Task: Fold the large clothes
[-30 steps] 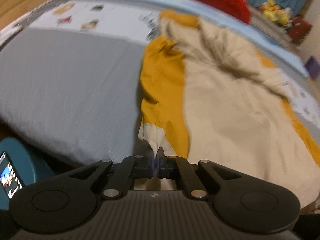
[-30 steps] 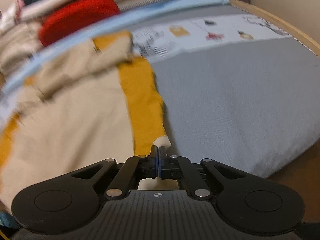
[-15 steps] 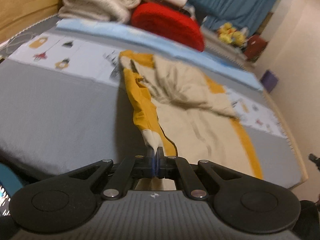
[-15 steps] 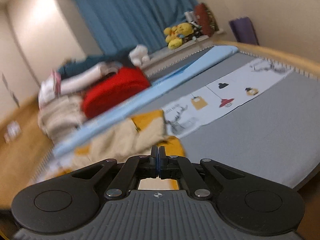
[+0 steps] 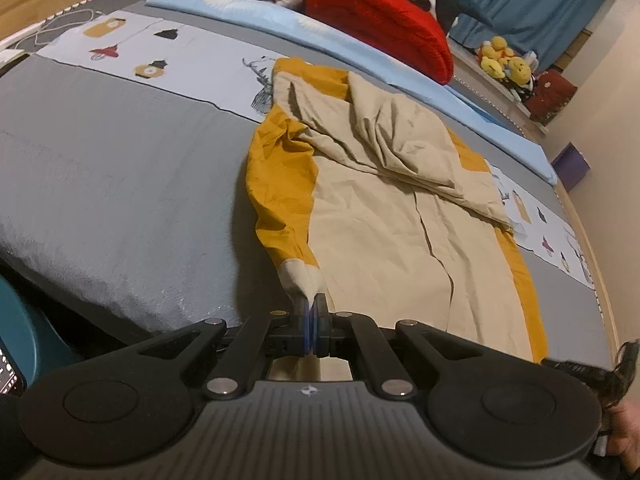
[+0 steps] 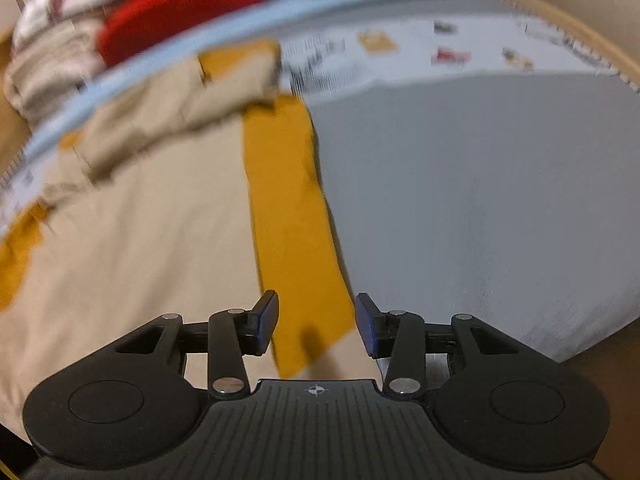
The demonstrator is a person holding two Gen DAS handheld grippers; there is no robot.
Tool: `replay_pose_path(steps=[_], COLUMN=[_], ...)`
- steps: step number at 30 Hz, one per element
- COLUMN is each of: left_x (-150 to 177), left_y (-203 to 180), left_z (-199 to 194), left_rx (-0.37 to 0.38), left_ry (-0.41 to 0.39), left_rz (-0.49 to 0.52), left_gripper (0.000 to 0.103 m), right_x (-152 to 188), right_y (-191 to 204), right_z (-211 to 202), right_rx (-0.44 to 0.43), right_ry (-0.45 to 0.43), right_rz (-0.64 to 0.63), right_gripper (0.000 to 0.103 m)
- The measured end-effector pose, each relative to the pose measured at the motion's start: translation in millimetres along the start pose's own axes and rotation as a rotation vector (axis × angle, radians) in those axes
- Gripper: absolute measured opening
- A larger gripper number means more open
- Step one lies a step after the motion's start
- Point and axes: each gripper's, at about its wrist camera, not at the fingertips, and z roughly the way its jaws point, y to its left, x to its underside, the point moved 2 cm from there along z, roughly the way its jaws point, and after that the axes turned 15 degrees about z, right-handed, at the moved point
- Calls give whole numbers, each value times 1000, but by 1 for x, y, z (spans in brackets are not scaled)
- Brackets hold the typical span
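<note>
Presently the left claw (image 5: 311, 307) is gripping the beige cuff (image 5: 301, 276) of a beige-and-mustard garment (image 5: 400, 216), fingers clenched tight on the fabric, apparently to keep that near corner taut. The garment is lying spread across the grey bed (image 5: 120, 184), its upper part bunching in loose folds near the light-blue blanket (image 5: 360, 48). The right claw (image 6: 316, 320) is hovering with fingers spread wide and holding nothing, directly above the mustard side panel (image 6: 292, 216) at the garment's near edge. Judgement: folding is barely beginning; the right-wrist view is blurred.
</note>
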Motion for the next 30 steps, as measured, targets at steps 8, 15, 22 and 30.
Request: replay_pose_path(steps=[8,15,22,30], left_x=[-1,-9,-21,-10], left_y=[0,-11,-14,-8], left_z=[-1,-19,-42,-20], left_rx=[-4,19,43,37], left_ry=[-2,-40,-80,-28], left_rz=[-9,39,73,35], left_gripper=[1,0,0,1], right_x=[6,-14,-47,-19], right_y=[6,19,0,3], right_z=[11,-55,-143,-75], right_rx=[39,-197,-401,-180], right_ry=[17,-65,-182,-39], right_rz=[-39,-14,61,-90], right_gripper=[0,0,0,64])
